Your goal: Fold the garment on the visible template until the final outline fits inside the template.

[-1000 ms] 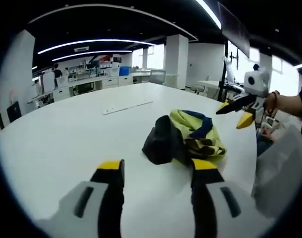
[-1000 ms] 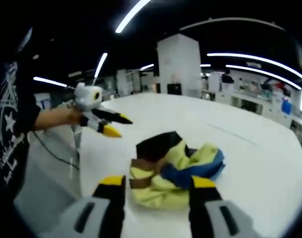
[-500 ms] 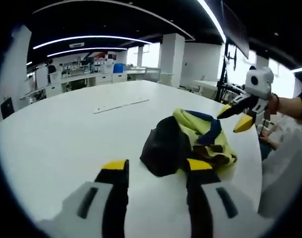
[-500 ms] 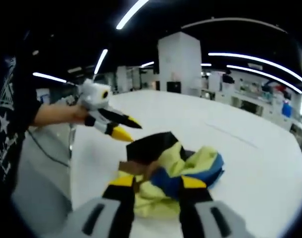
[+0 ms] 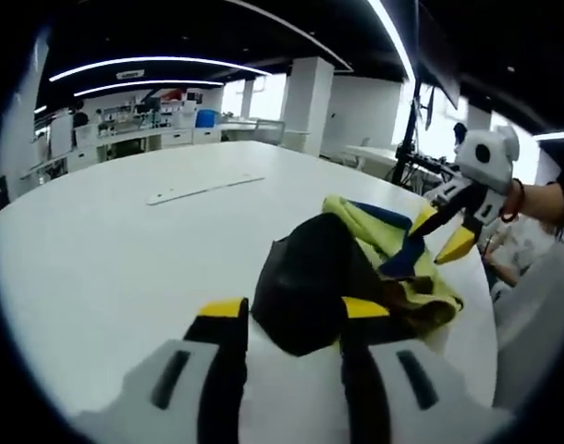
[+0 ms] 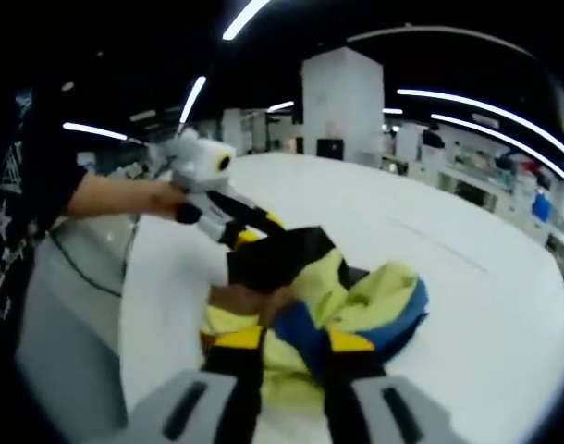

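Garment [image 5: 356, 268] sits bunched in a heap on the white table [image 5: 106, 250], close to the table's near edge where the person stands — black fabric on one side, yellow with blue trim on the other.

Starting on the left: the left claw [image 5: 291, 319] hovers low with its jaws apart, the black lobe of the heap lying between the yellow tips, nothing pinched yet. Seen from the other side, the left claw [image 6: 254, 231] noses right up against that black flap.

Over to the right: the right claw [image 6: 296, 338] has its jaws drawn close over yellow fabric, but whether they actually bite cloth I cannot tell. From the left gripper view, the right claw [image 5: 439, 231] dips into the blue-and-yellow folds.

The risks: with everything crumpled, either claw could catch several layers at once and drag the whole wad instead of one edge. The heap also lies near the table's edge, so a careless pull could send it over.

Orientation is hard to call: no collar, hem or sleeve reads clearly. The heap's long axis runs roughly from the black end to the yellow-blue end, along the near edge.
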The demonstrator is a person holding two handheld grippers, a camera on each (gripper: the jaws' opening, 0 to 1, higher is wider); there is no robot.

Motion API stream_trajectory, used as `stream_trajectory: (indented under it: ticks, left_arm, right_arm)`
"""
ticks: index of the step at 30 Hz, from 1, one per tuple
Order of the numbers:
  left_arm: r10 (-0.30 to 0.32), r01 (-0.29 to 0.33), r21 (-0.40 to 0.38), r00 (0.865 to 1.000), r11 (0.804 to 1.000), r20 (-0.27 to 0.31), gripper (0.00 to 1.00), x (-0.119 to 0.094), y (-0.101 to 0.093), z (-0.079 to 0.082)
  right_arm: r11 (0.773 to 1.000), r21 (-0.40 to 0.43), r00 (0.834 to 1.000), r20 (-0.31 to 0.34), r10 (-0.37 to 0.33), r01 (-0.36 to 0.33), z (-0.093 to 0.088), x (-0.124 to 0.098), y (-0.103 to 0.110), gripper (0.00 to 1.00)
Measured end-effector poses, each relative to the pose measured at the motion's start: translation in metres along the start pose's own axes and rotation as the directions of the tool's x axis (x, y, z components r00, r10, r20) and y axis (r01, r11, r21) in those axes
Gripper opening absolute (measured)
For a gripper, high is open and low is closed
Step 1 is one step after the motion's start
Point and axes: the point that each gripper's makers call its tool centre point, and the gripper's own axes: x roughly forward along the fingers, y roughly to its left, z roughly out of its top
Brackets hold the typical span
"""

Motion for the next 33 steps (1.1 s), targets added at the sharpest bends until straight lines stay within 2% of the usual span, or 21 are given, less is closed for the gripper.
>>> stream_trajectory:
  ticks: [5,9,15,20,24,28,31,33]
  left_arm:
    - [-0.027,0.027,-0.002,1.000,1.000,-0.013,0.29,0.012,0.000,-0.005]
    - [-0.044,0.044,-0.013,0.999,0.999,-0.020,0.26,0.017,0.000,-0.009]
    - [-0.077,0.077,-0.013,0.997,0.997,-0.028,0.20,0.026,-0.004,-0.012]
    - [-0.086,0.085,-0.028,0.996,0.996,-0.027,0.19,0.032,-0.002,-0.014]
    - [-0.087,0.085,-0.044,0.995,0.995,-0.052,0.14,0.038,-0.006,-0.019]
    - [-0.084,0.082,-0.044,0.995,0.996,-0.052,0.07,0.039,-0.006,-0.020]
    - [-0.085,0.081,-0.082,0.995,0.993,-0.044,0.00,0.039,-0.007,-0.019]
    - [-0.078,0.073,-0.114,0.996,0.991,-0.044,0.00,0.037,-0.006,-0.020]
  right_arm:
    - [1.000,-0.015,1.000,-0.024,0.003,-0.004,-0.006,0.003,0.000,0.18]
    - [1.000,-0.015,0.999,-0.034,-0.012,0.011,-0.011,0.006,-0.004,0.11]
    - [0.999,-0.022,0.998,-0.057,-0.024,0.023,-0.017,0.009,-0.005,0.09]
    - [0.998,-0.040,0.996,-0.078,-0.043,0.040,-0.022,0.009,-0.007,0.06]
    - [0.997,-0.027,0.995,-0.076,-0.067,0.065,-0.021,0.007,-0.012,0.00]
    - [0.997,-0.034,0.994,-0.075,-0.078,0.076,-0.023,0.007,-0.013,0.00]
    - [0.996,-0.030,0.994,-0.071,-0.083,0.081,-0.022,0.005,-0.013,0.00]
    - [0.996,-0.008,0.995,-0.057,-0.084,0.084,-0.020,0.002,-0.012,0.00]
